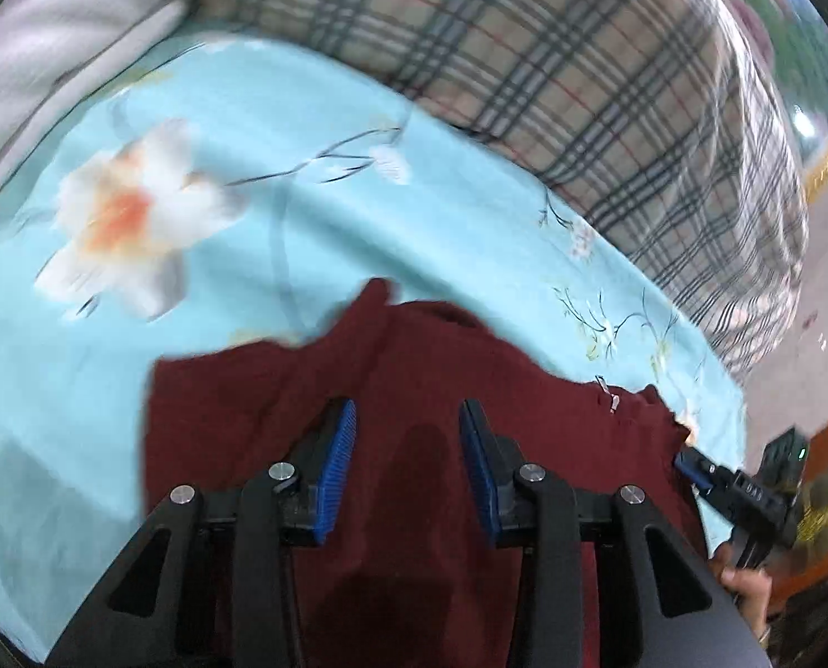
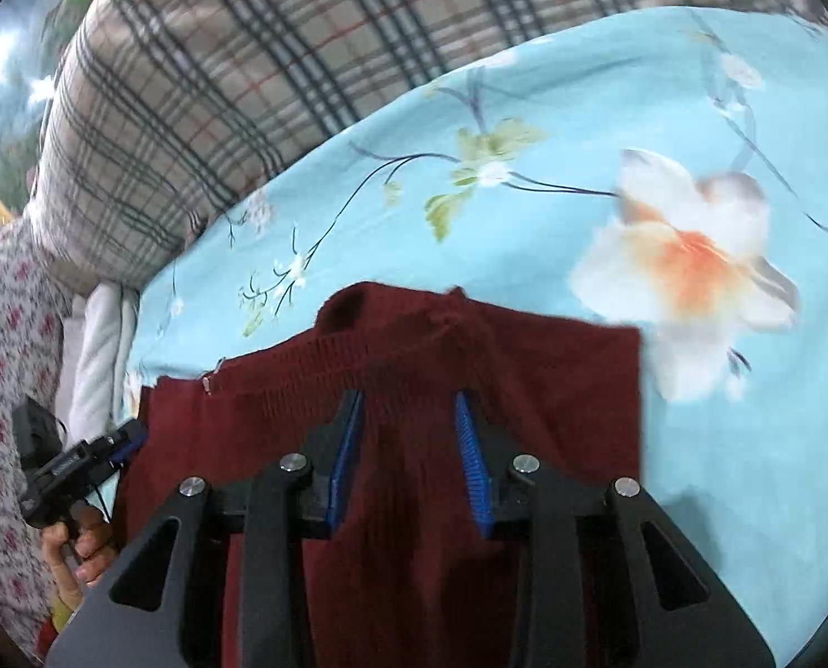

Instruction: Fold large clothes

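Left wrist view: the left claw (image 1: 407,462) hangs with its blue pads parted above a maroon knit garment (image 1: 414,389) lying on a pale blue floral bedsheet (image 1: 302,128); a plaid quilt (image 1: 553,55) is piled at the far side. The right claw (image 2: 408,456) is likewise spread, gripping nothing. No legible writing shows.

Each hand-held gripper (image 1: 407,423) (image 2: 409,412): black frame, silver screws, ribbed blue pads (image 1: 340,453).
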A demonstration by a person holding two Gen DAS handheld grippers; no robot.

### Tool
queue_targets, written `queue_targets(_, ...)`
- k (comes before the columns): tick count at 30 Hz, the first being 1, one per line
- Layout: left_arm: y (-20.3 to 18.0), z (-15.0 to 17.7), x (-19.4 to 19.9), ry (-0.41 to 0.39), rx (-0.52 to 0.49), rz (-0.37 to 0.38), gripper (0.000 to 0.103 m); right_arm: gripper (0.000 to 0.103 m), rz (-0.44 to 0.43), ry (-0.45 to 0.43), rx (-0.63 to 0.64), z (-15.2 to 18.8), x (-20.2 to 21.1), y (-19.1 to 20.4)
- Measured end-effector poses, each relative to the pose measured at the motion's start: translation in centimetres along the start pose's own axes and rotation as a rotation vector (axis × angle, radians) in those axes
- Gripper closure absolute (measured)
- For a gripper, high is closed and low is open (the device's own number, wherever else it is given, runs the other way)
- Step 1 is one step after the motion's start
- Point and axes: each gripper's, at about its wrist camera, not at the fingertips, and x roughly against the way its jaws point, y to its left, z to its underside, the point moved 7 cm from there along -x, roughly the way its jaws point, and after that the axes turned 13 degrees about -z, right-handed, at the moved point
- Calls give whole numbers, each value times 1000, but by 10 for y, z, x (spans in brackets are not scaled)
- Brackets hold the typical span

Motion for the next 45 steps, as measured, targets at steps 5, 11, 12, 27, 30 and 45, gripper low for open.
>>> queue_targets(5,12,37,32,-14,18,12,64,67,-13,-36,-24,22,30,6)
queue_targets(11,12,108,84,-1,44,94,64,67,-93,-31,-29,71,48,29)
queue_targets(12,13,118,89,13,37,102,64,67,-106,-27,-34,80,51,32)
queue_targets(27,24,186,89,86,185,134,24,70,-175,11,-54,142,58,67)
queue_targets(30,28,164,75,30,243,114,23,71,-179,22,-45,144,54,74)
queue_targets(45,15,113,67,-83,214,84,91,78,-184,128,74,118,-16,125)
